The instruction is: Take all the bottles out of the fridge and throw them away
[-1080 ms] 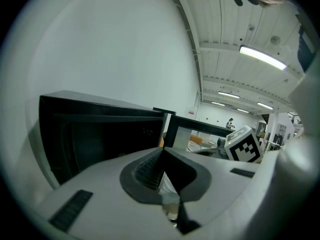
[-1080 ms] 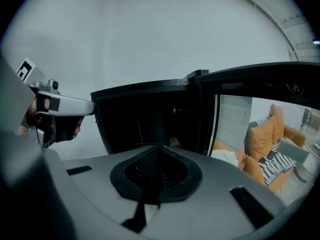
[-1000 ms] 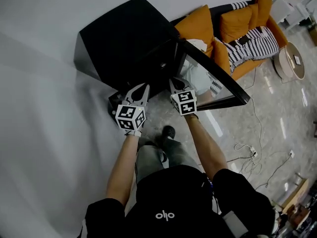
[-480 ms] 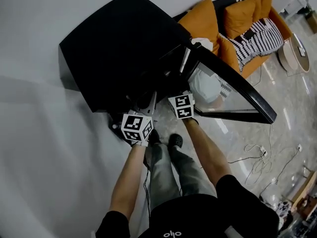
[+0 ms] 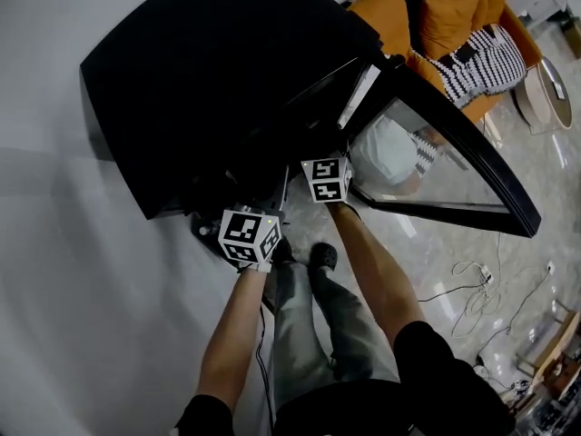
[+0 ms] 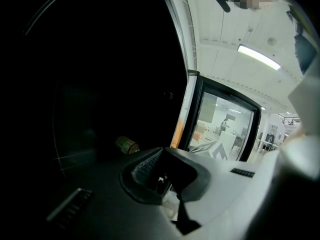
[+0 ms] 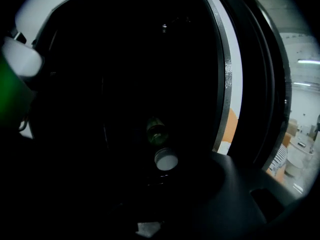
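The left hand-held gripper (image 6: 161, 180) is shown with jaws closed and empty before the open black fridge (image 5: 227, 80), while the right hand-held gripper (image 7: 167, 184), its jaws just spread wide, is aimed at a white-capped bottle (image 7: 165, 160) lying ungripped inside.

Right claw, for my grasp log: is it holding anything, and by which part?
Nothing. The right claw has jaws that have just been opening, empty; a white-capped bottle lies ahead.

Both bare forearms stretch forward, side by side. Left gripper (image 6: 161, 180): jaws together, empty. Right gripper (image 5: 325, 180): jaws wide, just been opening, pads pressing on nothing.
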`<action>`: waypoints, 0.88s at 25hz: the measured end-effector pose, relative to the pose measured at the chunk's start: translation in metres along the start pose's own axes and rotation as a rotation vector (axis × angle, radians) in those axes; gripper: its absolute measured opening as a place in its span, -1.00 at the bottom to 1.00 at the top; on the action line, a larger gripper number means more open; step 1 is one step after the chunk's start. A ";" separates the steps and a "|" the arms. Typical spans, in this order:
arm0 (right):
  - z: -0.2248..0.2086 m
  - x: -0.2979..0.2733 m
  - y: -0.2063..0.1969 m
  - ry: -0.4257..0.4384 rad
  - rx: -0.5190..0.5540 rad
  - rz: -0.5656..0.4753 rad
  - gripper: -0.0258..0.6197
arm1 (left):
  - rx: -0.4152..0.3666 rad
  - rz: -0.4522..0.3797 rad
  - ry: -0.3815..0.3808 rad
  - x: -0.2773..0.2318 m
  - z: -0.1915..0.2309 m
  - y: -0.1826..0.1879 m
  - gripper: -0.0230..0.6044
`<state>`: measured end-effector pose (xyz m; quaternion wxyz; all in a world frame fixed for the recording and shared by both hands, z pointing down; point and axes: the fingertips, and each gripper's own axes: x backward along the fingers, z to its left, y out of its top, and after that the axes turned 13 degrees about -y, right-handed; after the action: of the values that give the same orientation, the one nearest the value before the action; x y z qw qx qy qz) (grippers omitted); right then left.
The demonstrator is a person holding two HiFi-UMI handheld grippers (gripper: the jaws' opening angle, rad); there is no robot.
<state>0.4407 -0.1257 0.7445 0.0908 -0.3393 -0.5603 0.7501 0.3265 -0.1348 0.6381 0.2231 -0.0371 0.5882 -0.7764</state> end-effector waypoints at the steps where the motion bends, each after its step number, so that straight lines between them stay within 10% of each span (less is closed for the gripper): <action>1: 0.000 -0.004 -0.002 -0.012 0.005 0.000 -0.25 | 0.001 -0.001 0.000 0.001 0.001 -0.003 -0.91; 22: 0.039 -0.041 -0.018 0.090 0.039 0.060 -0.09 | 0.018 -0.026 0.033 0.029 0.018 -0.022 -0.91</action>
<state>0.4432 -0.1707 0.7826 0.1000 -0.3878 -0.5303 0.7473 0.2994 -0.1580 0.6585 0.2036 -0.0301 0.5841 -0.7851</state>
